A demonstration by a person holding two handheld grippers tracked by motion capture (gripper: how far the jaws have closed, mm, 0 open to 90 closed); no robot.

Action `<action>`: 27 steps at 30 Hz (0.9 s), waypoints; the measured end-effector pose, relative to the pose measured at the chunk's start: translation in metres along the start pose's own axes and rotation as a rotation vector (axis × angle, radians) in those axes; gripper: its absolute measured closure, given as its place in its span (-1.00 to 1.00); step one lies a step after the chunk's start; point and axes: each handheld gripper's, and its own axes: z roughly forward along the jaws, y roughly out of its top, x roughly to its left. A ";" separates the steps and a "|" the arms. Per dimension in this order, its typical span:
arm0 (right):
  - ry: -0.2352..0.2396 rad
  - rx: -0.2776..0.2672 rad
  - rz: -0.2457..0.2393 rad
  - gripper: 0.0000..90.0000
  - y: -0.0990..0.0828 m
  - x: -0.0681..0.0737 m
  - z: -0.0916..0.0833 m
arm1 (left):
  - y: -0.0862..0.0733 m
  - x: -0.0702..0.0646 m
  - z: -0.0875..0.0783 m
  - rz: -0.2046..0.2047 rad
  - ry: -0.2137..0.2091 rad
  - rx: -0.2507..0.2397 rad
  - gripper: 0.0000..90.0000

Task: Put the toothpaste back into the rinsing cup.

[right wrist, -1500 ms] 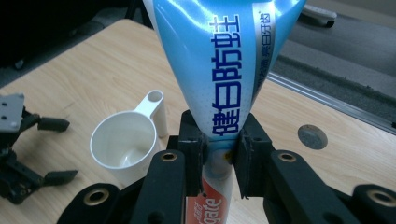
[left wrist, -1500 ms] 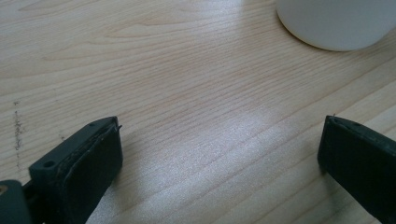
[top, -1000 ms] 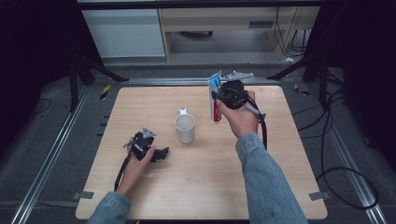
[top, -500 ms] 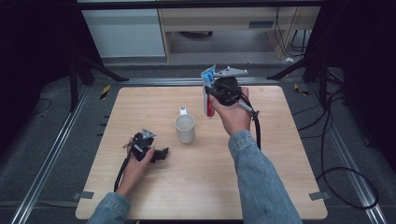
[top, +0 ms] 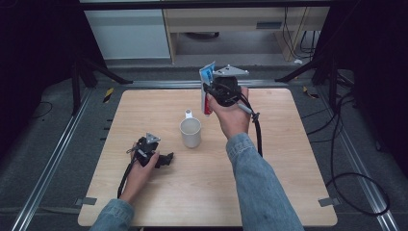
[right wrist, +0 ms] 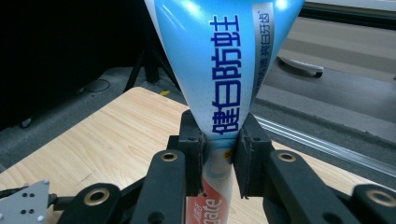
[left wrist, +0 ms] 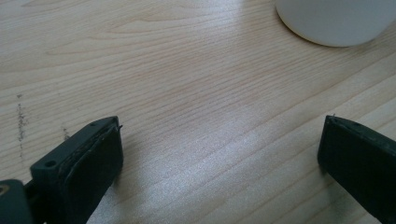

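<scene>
Right gripper (top: 210, 91) raised above the table's (top: 288, 163) far side, its 2 jaws clamped on a toothpaste tube (right wrist: 219, 70), tube upright, crimped end up. White mug (top: 190, 133) stands mid-table. Left gripper (top: 166, 159) rests on the wood near the mug, jaws spread wide, holding nothing.

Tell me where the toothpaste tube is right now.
The toothpaste tube is off the table, clamped upright in the right hand-held gripper; in the high view it hangs just right of and beyond the white mug.
</scene>
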 end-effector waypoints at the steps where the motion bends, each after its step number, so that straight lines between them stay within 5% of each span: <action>1: 0.003 -0.005 -0.001 0.66 0.001 0.003 0.001 | 0.000 0.000 0.000 0.000 0.000 0.000 -1.00; 27: 0.058 -0.027 -0.035 0.66 0.005 0.028 0.012 | 0.000 0.000 0.000 0.002 0.000 0.005 -1.00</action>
